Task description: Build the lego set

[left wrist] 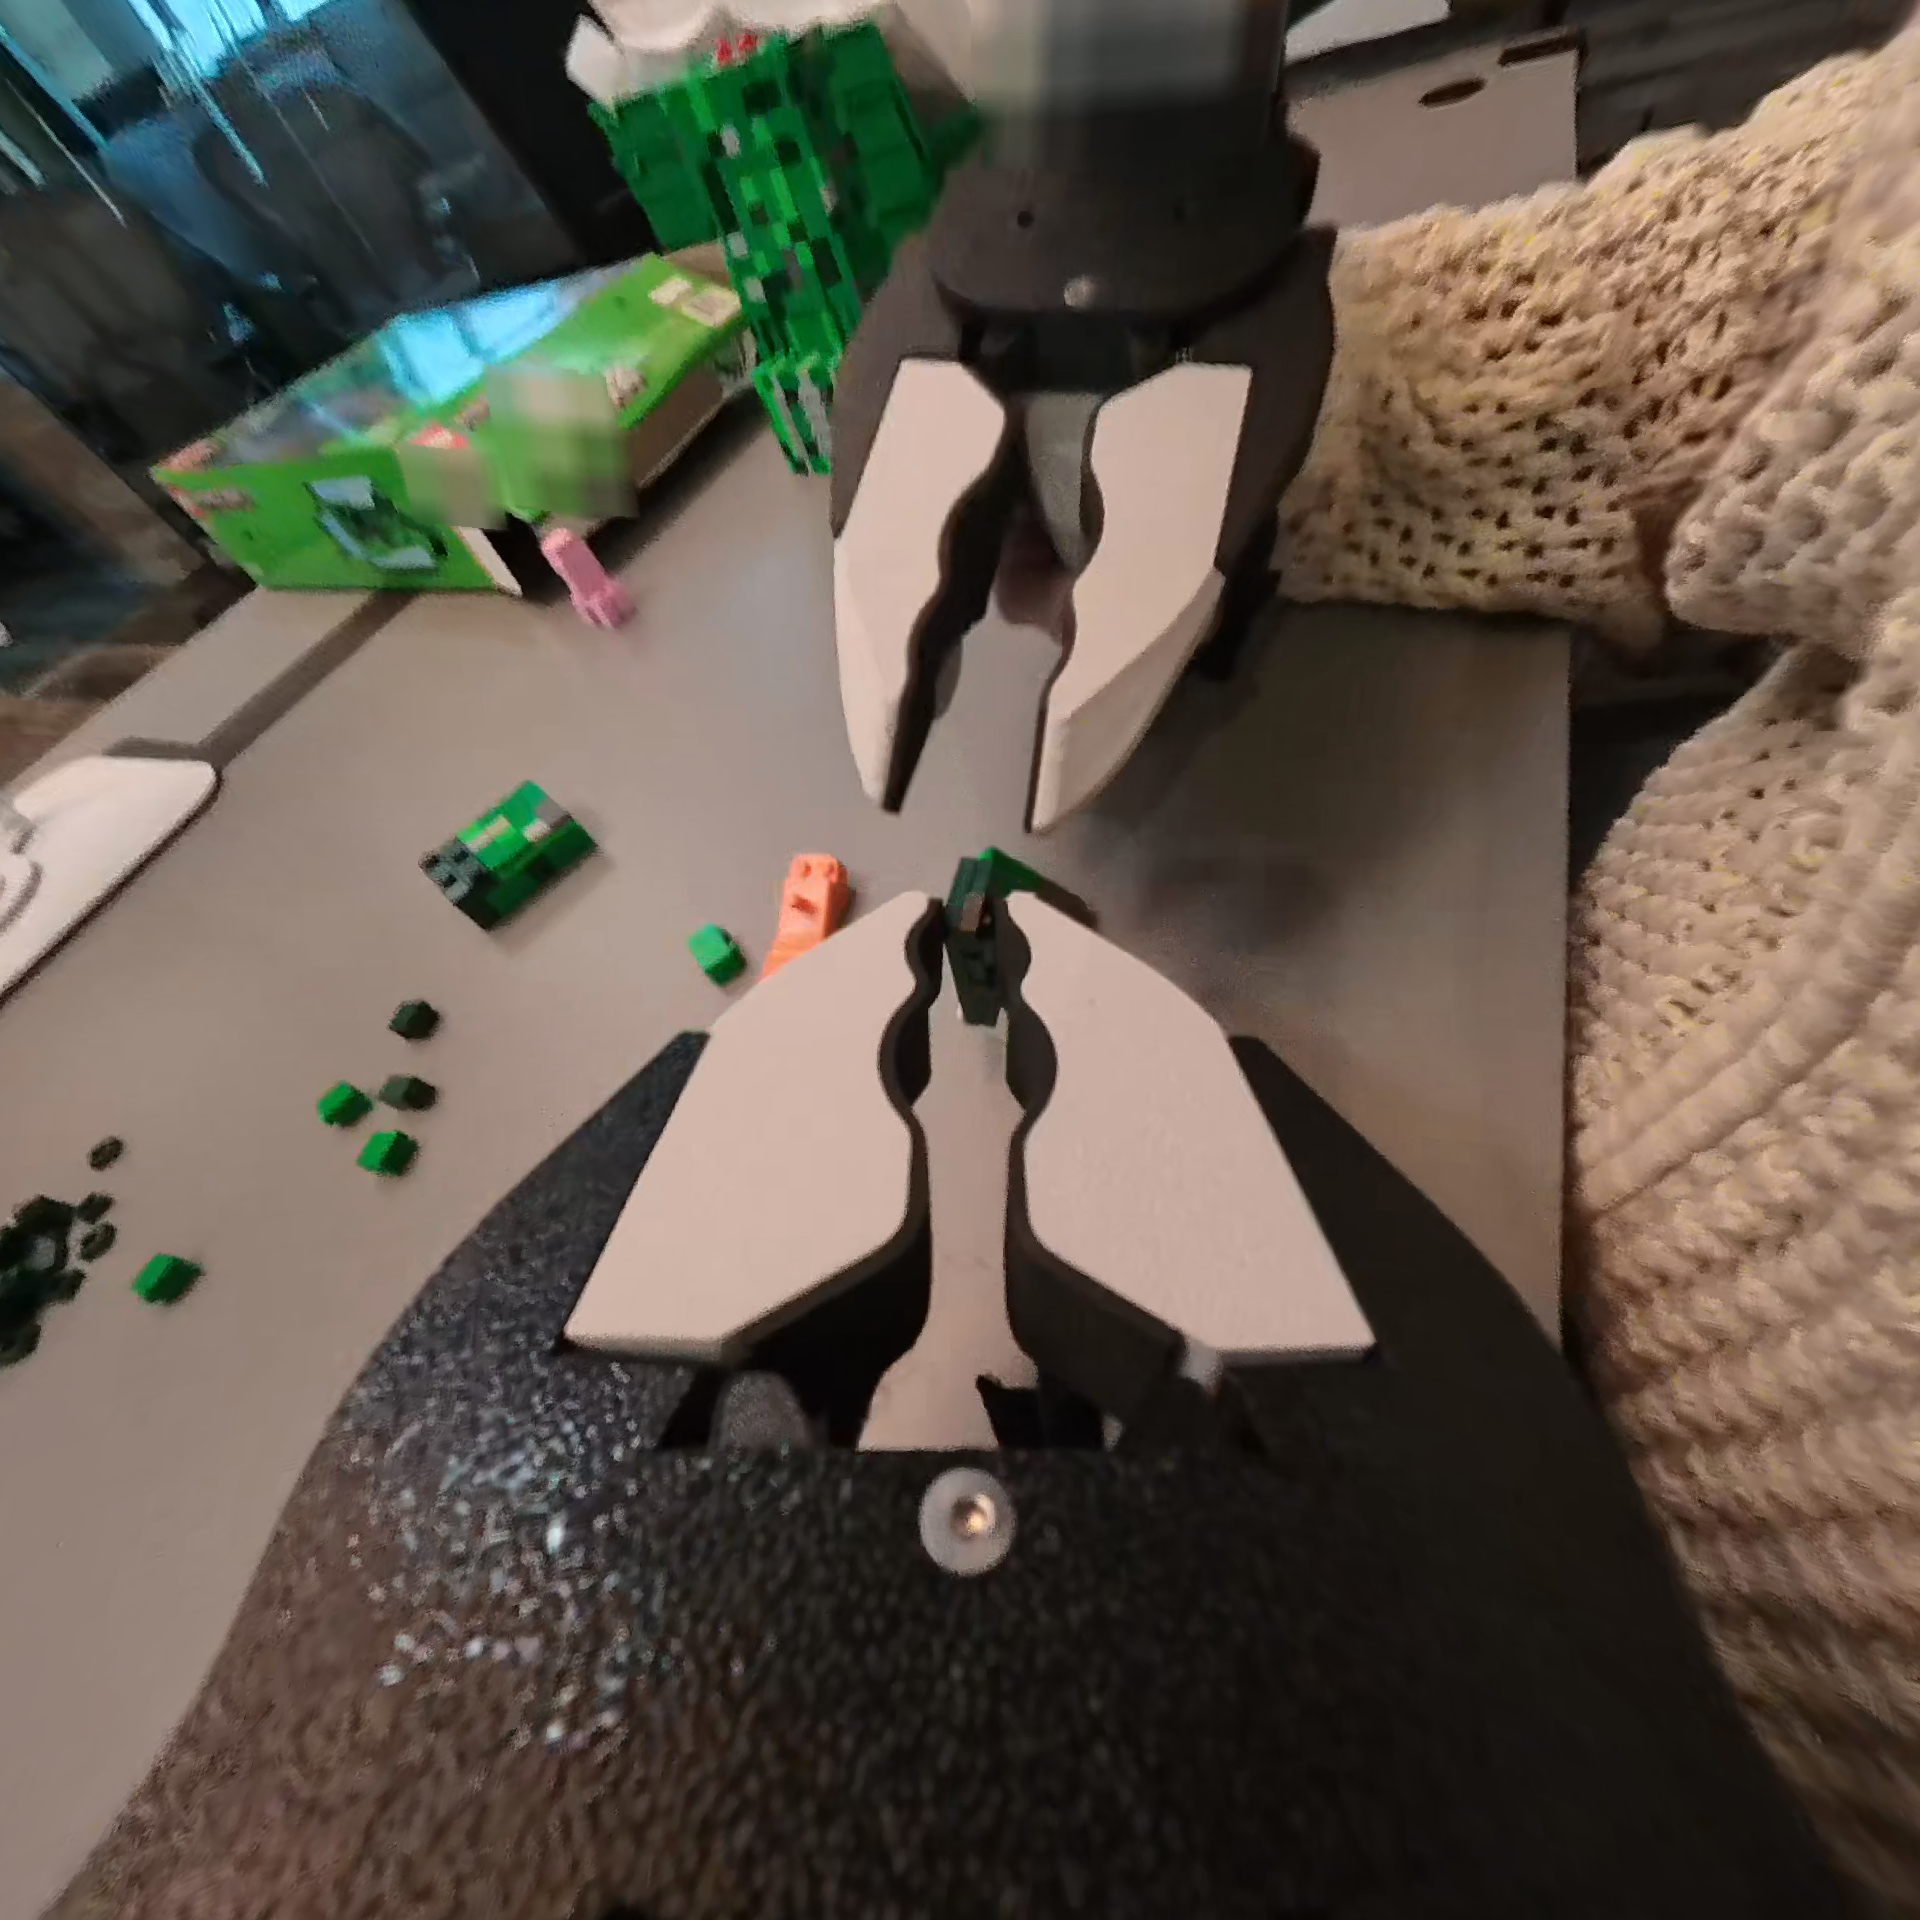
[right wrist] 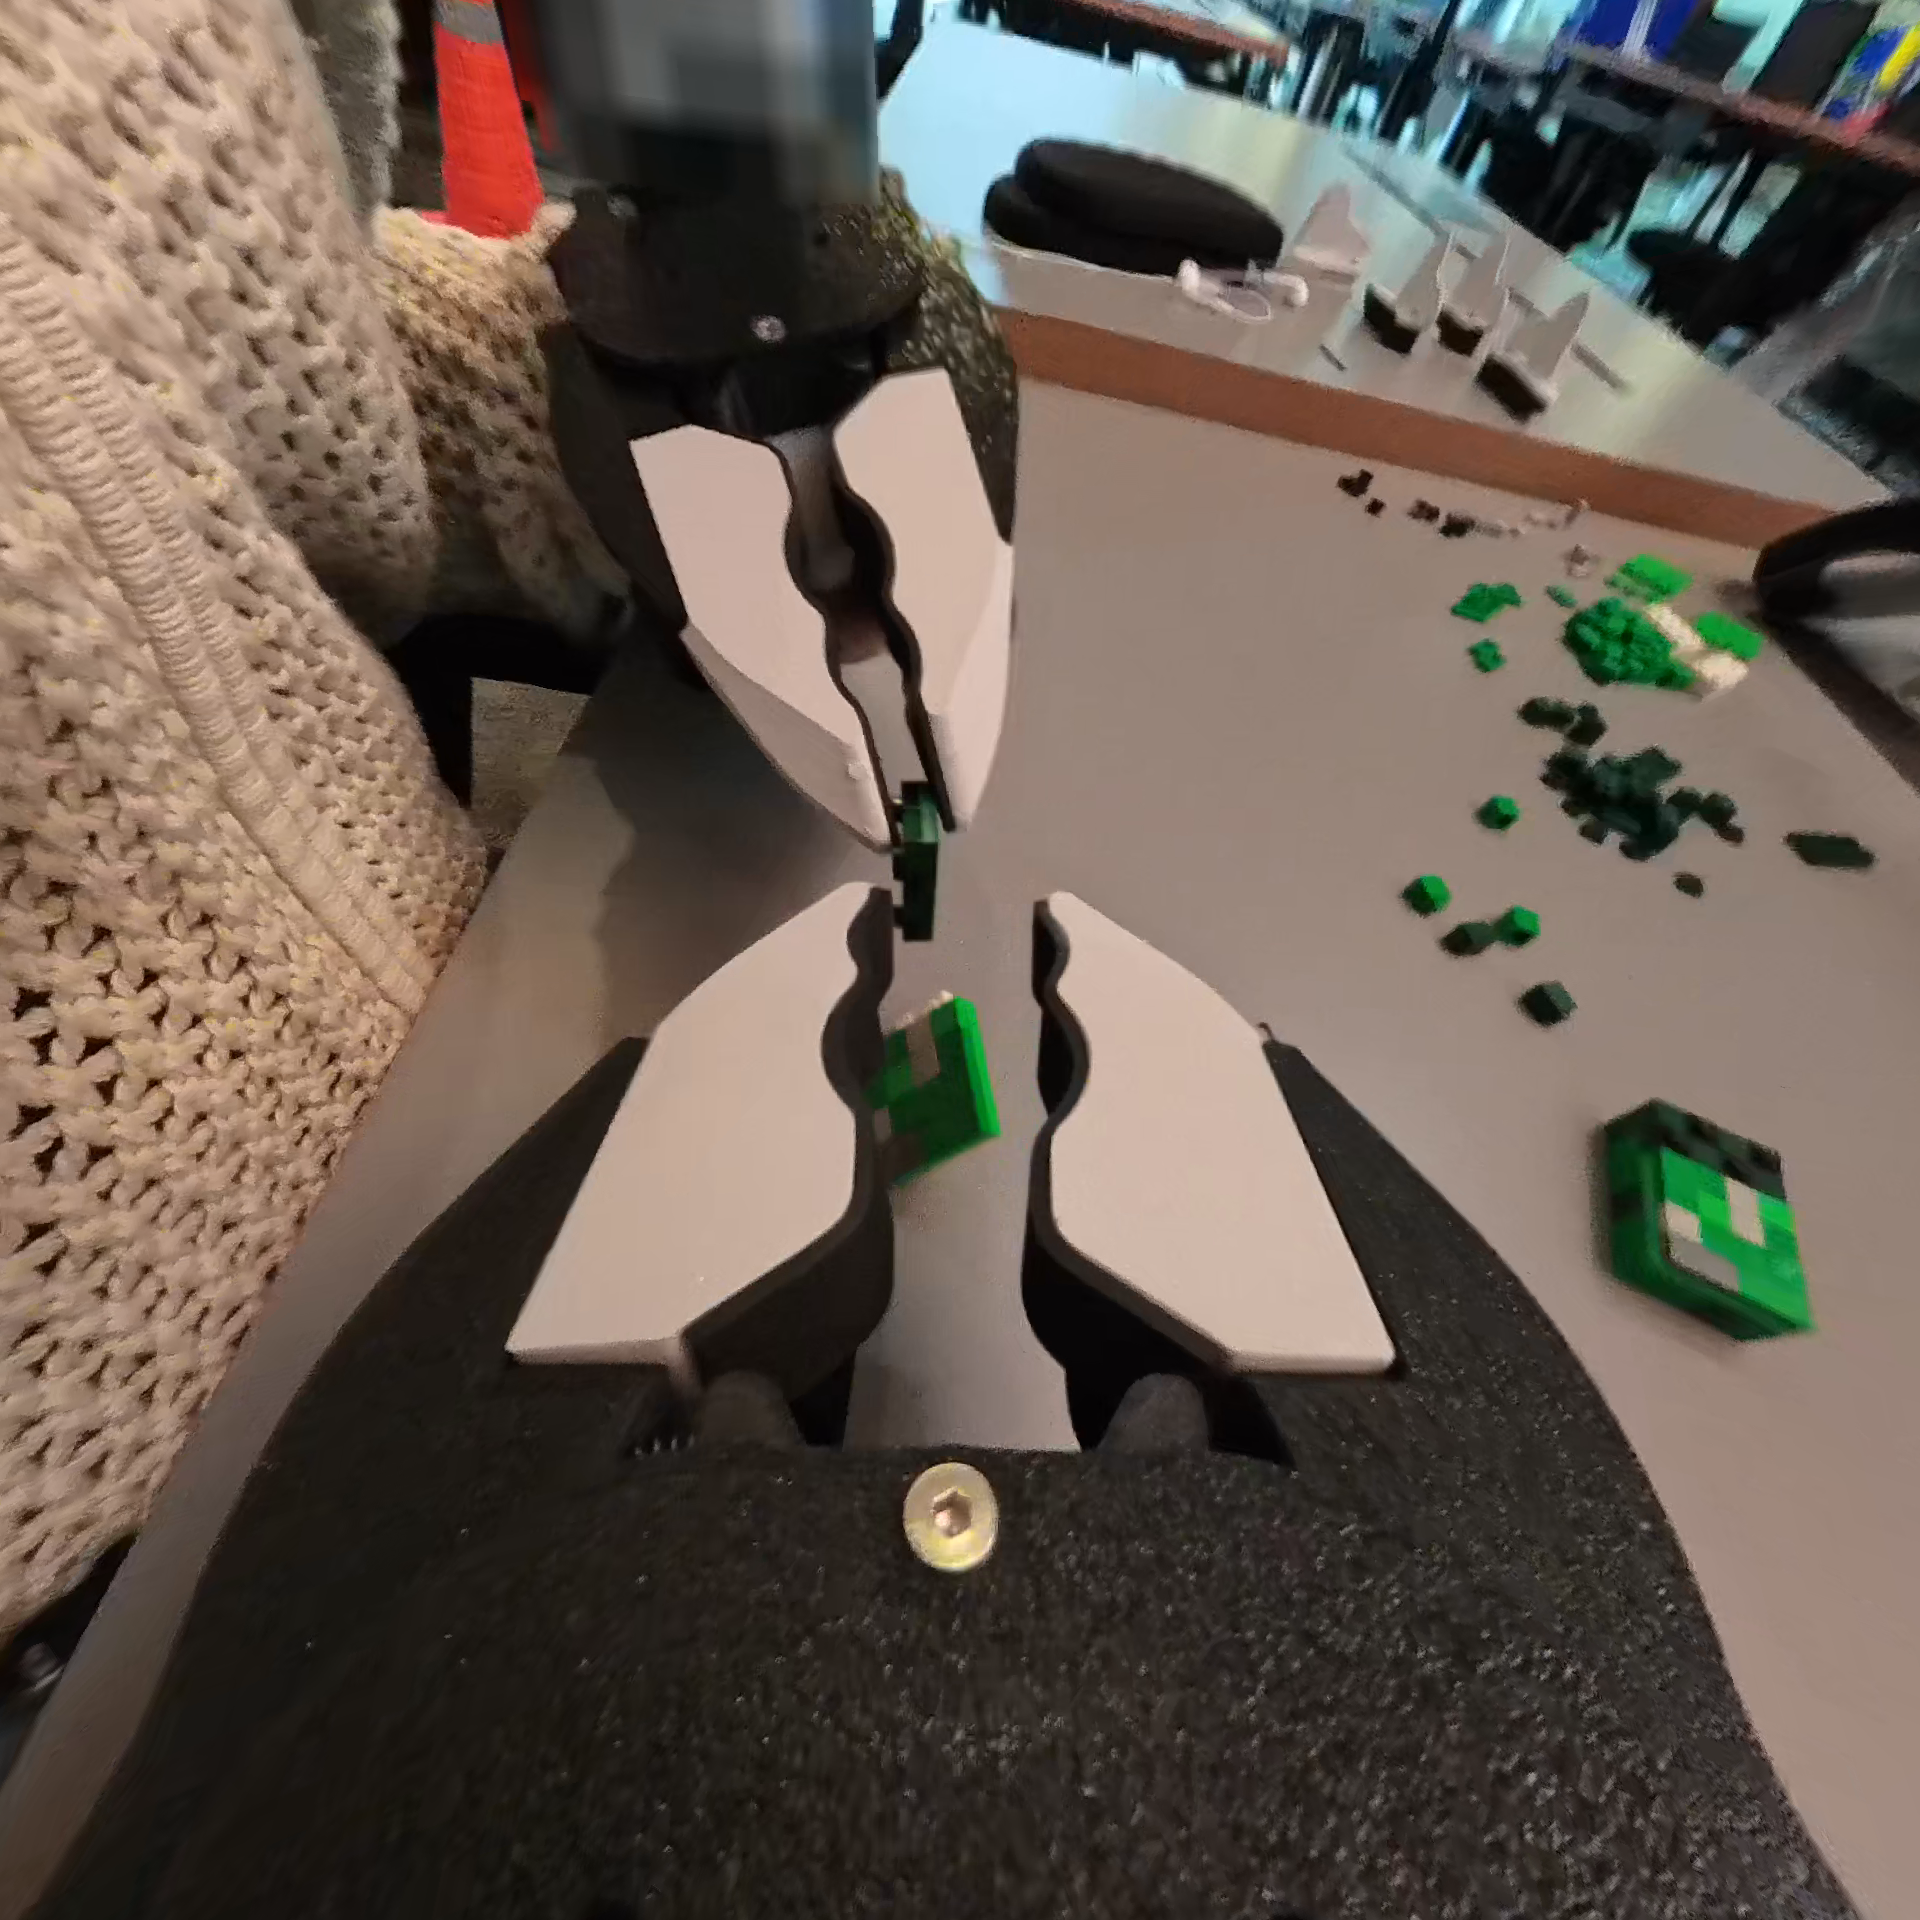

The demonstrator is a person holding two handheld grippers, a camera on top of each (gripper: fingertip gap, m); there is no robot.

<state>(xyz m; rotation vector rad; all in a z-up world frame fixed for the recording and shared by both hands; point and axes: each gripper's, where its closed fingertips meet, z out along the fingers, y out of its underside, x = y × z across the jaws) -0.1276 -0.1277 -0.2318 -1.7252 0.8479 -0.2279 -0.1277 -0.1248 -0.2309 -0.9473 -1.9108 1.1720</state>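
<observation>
Jaws pinching studded green plate (left wrist: 975, 961)

I count two tongs: my left tongs (left wrist: 971, 920) and my right tongs (right wrist: 961, 904). One dark green plate piece (left wrist: 975, 961) sits between the left pair's tips. On the worktop (left wrist: 675, 707) I see one green product box (left wrist: 416, 457), one tall built green figure (left wrist: 790, 239), one pink figure (left wrist: 590, 569), one orange piece (left wrist: 808, 909) and one chunky green-and-black block assembly (left wrist: 511, 854). From the right wrist view I count one flat green-and-grey panel (right wrist: 935, 1086) between my fingers. Loose small green bricks: seven single ones near the left edge, plus two heaps, one light green (right wrist: 1626, 639), one dark green (right wrist: 1631, 795), too blurred to count.
</observation>
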